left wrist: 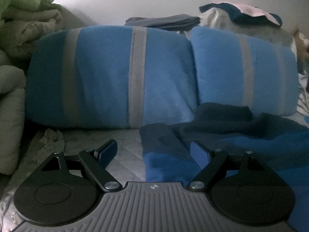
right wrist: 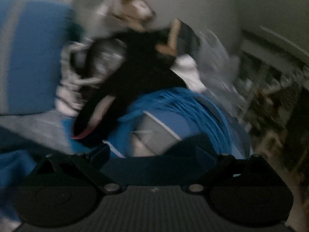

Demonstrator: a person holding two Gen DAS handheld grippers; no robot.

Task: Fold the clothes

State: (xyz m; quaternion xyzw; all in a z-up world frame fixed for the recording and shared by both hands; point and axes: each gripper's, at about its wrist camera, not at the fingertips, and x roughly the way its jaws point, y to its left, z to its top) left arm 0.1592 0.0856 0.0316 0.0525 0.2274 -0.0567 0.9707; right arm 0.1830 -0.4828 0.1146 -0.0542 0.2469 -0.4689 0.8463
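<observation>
In the left wrist view a blue and navy garment [left wrist: 222, 135] lies rumpled on the quilted bed sheet [left wrist: 125, 154], in front of the pillows. My left gripper [left wrist: 153, 151] hovers low over its left edge. It is open: its right finger sits over the cloth and its left finger over bare sheet. The right wrist view is smeared by motion. My right gripper [right wrist: 152, 154] is open wide there, with a navy fold of cloth [right wrist: 154, 166] lying between its fingers. Beyond it lie a blue garment with a grey panel [right wrist: 173, 116] and a black garment [right wrist: 131, 67].
Two blue pillows with grey stripes [left wrist: 108, 75] [left wrist: 245, 71] lean across the bed behind the garment. A green and beige blanket heap [left wrist: 17, 38] fills the left. Folded clothes [left wrist: 164, 20] and a navy and pink pile [left wrist: 241, 12] lie at the back wall. Cluttered shelves [right wrist: 274, 77] stand at the right.
</observation>
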